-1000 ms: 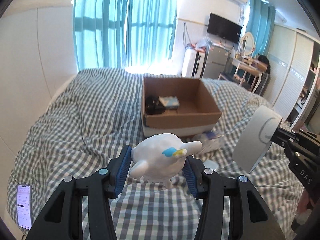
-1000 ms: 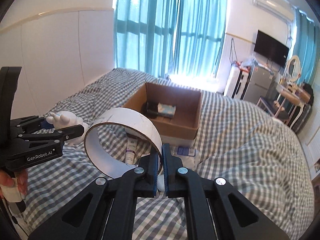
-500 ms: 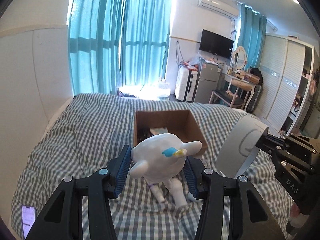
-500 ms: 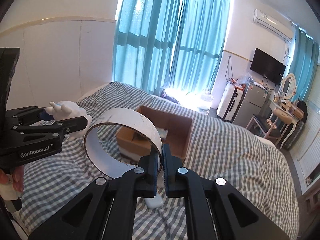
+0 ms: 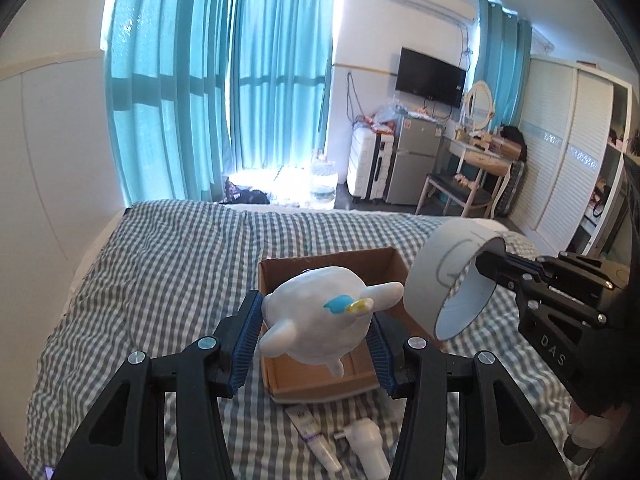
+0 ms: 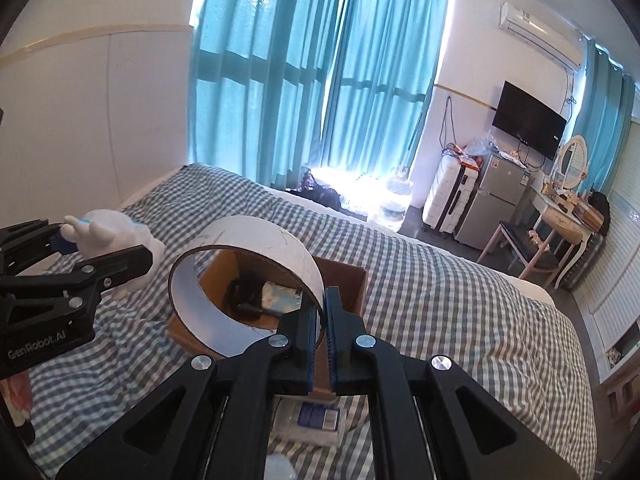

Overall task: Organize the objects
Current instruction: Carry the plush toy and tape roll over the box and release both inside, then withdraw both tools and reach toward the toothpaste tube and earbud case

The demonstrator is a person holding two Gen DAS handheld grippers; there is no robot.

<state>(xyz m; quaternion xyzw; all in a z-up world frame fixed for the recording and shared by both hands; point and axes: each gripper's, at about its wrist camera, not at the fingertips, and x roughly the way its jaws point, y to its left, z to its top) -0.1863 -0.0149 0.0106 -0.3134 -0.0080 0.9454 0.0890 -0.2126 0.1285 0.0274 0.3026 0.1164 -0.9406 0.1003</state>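
My left gripper (image 5: 314,328) is shut on a white animal figurine (image 5: 320,318) with a blue and yellow mark, held in the air over the brown cardboard box (image 5: 280,376) on the checked bed. My right gripper (image 6: 323,308) is shut on the rim of a large white tape roll (image 6: 244,280), held above the same box (image 6: 352,280). The roll also shows at the right of the left wrist view (image 5: 452,276). The figurine shows at the left of the right wrist view (image 6: 116,240). A dark item and a pale packet (image 6: 280,298) lie inside the box.
A tube (image 5: 316,436) and a white bottle (image 5: 368,444) lie on the checked bedcover (image 5: 168,280) in front of the box. A white packet with a blue label (image 6: 316,420) lies near the box. A wall runs along the bed's left; furniture stands beyond its far end.
Both grippers have risen and moved forward with their objects, so they now hang over the box. The box sits lower and closer in both views.
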